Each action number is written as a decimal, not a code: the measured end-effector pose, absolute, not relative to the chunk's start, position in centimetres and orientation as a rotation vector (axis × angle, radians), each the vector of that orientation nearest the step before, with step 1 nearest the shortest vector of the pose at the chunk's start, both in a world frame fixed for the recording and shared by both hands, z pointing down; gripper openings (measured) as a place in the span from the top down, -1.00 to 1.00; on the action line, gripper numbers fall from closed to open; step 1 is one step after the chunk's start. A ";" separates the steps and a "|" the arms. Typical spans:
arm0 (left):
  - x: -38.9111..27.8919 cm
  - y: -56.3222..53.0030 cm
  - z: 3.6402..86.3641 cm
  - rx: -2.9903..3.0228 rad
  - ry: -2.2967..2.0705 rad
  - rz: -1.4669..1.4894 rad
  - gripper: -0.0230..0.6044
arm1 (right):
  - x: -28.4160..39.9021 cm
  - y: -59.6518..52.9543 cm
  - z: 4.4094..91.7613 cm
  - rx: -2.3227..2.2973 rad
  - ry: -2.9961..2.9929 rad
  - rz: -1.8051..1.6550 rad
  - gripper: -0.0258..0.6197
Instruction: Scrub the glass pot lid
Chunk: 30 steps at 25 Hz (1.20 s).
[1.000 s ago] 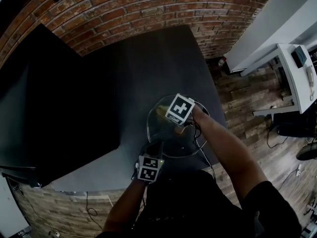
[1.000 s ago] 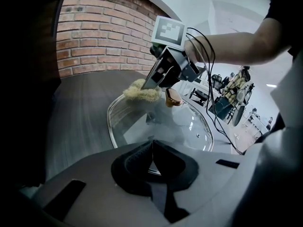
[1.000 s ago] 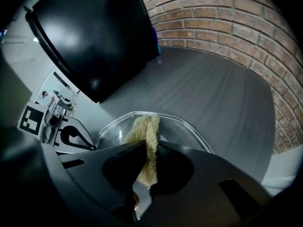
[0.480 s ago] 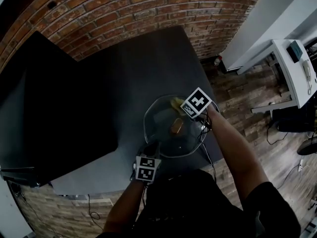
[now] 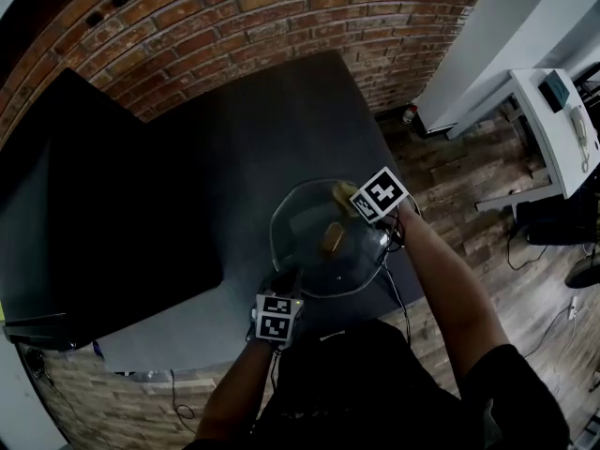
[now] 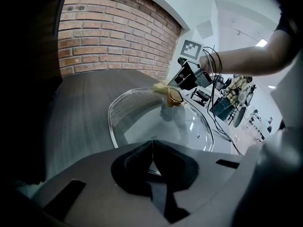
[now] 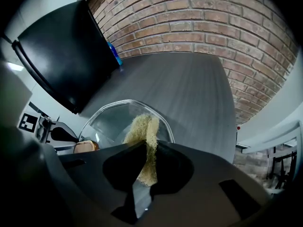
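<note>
— Where's the glass pot lid (image 5: pixel 302 225)?

— Right in front of you, over the near corner of the dark table (image 5: pixel 234 148), with its brown knob (image 5: pixel 334 238) at the middle.

— And the left gripper (image 5: pixel 285 283)?

— It comes at the lid from your side. Look along its jaws: they are pinched together on the lid's near rim, and the glass reaches away from them toward the brick wall (image 5: pixel 206 26).

— What about the right gripper (image 5: pixel 352 198)?

— Your right claw sits at the lid's far right rim, across the knob from the left one. Its jaws are clamped narrow on a pale yellow fibrous scrubber (image 7: pixel 144 131). The free end of the scrubber sticks out past the fingertips and lies against the lid's edge, just beside the rim band.

— Do the two grippers touch?

— No, they are apart, with the lid spanning between them and the knob nearer your right one.
</note>
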<state>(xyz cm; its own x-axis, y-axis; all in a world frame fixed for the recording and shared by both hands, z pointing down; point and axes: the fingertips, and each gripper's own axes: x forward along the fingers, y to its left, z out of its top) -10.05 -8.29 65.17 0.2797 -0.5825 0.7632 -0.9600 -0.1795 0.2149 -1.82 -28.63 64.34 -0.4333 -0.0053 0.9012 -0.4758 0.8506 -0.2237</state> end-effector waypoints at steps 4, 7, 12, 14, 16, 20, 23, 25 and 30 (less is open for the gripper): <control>-10.1 -8.3 65.2 1.864 -1.392 0.705 0.81 | -1.9 -28.6 64.3 0.379 -1.966 0.518 0.76; -10.0 -8.2 65.1 1.862 -1.397 0.704 0.81 | -1.8 -28.6 64.2 0.405 -1.975 0.504 0.76; -9.9 -8.2 65.0 1.854 -1.412 0.700 0.81 | -1.8 -28.4 64.0 0.427 -1.979 0.481 0.77; -9.8 -8.1 65.0 1.850 -1.417 0.693 0.81 | -2.1 -28.2 63.4 0.406 -2.002 0.454 0.76; -9.7 -7.9 64.9 1.849 -1.423 0.691 0.81 | -3.1 -27.7 62.2 0.369 -2.051 0.404 0.77; -9.6 -7.9 64.8 1.863 -1.436 0.707 0.81 | -7.0 -25.5 59.2 0.210 -2.149 0.264 0.77; -9.7 -7.9 65.1 1.863 -1.450 0.692 0.81 | -10.7 -22.3 57.4 0.018 -2.192 0.141 0.77; -9.6 -7.8 65.2 1.863 -1.453 0.684 0.81 | -12.7 -19.5 57.3 -0.124 -2.183 0.067 0.77; -9.6 -8.1 64.8 1.873 -1.449 0.677 0.81 | -16.1 -14.2 59.0 -0.373 -2.079 -0.149 0.77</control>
